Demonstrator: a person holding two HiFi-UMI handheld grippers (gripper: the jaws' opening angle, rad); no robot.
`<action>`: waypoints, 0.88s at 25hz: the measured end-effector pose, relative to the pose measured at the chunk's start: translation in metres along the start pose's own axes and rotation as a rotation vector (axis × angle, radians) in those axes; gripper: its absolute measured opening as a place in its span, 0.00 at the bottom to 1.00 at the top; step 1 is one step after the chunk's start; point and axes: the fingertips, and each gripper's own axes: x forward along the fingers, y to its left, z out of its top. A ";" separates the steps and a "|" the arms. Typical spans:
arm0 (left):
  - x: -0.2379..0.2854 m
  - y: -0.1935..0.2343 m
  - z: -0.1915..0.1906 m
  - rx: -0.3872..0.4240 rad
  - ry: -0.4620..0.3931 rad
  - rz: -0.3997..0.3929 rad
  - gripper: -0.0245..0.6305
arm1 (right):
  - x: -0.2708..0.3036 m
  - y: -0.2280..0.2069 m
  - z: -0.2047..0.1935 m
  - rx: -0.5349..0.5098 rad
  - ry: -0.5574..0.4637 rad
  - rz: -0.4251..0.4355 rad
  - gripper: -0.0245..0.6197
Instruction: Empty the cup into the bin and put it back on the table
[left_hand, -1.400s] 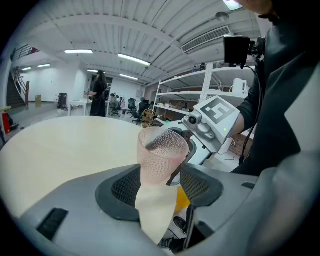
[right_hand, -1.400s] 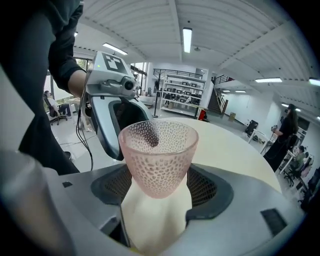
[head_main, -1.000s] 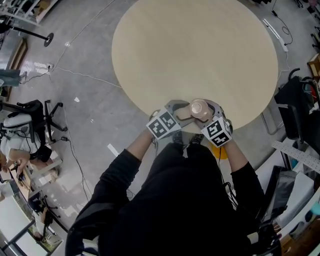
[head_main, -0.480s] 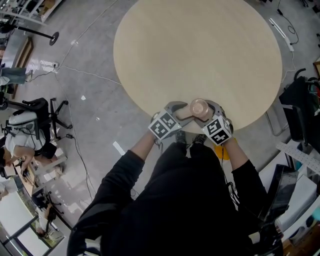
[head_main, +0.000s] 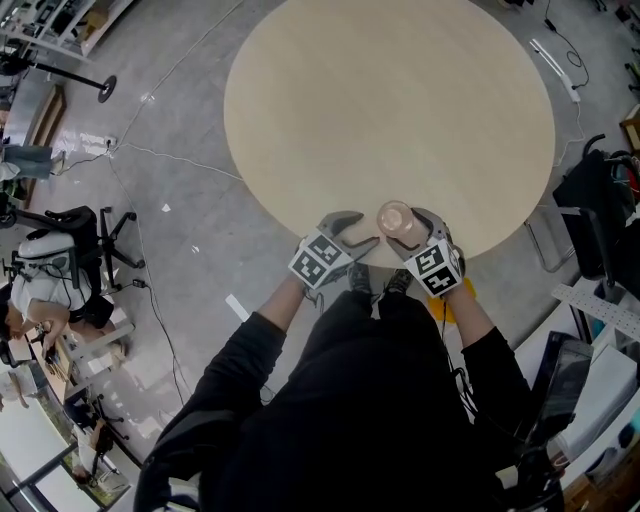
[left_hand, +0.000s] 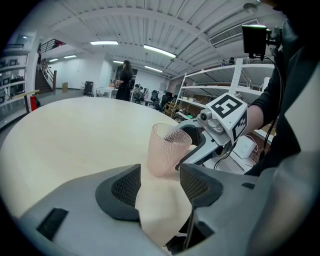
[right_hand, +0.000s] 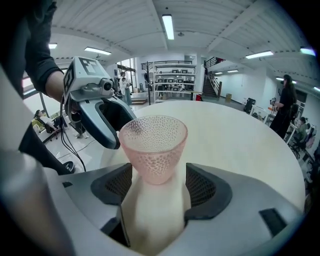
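Note:
A pink dimpled cup (head_main: 397, 220) stands upright on the round beige table (head_main: 390, 100), close to its near edge. My right gripper (head_main: 408, 233) is open, and the cup (right_hand: 154, 145) sits between its jaw tips (right_hand: 159, 182) with a small gap on each side. My left gripper (head_main: 357, 229) is open and holds nothing; it sits just left of the cup. In the left gripper view, the cup (left_hand: 167, 147) stands a little ahead of the jaws (left_hand: 160, 180), with the right gripper (left_hand: 220, 125) behind it. The cup looks empty. No bin is in view.
The person stands at the table's near edge. On the grey floor to the left are office chairs (head_main: 60, 235) and loose cables (head_main: 150, 150). At the right stand a black bag (head_main: 590, 200) and shelving. People stand far off in the hall (left_hand: 123, 80).
The left gripper has drawn back to the left, away from the cup. The cup now stands upright at the right gripper's jaws.

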 end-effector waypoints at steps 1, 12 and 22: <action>-0.003 -0.001 0.001 -0.003 -0.007 0.004 0.43 | -0.004 -0.001 -0.001 0.014 -0.002 -0.010 0.56; -0.048 -0.024 0.026 -0.072 -0.182 0.037 0.21 | -0.061 0.002 0.011 0.161 -0.128 -0.130 0.43; -0.065 -0.067 0.047 -0.049 -0.272 -0.005 0.10 | -0.119 0.012 0.029 0.342 -0.307 -0.219 0.09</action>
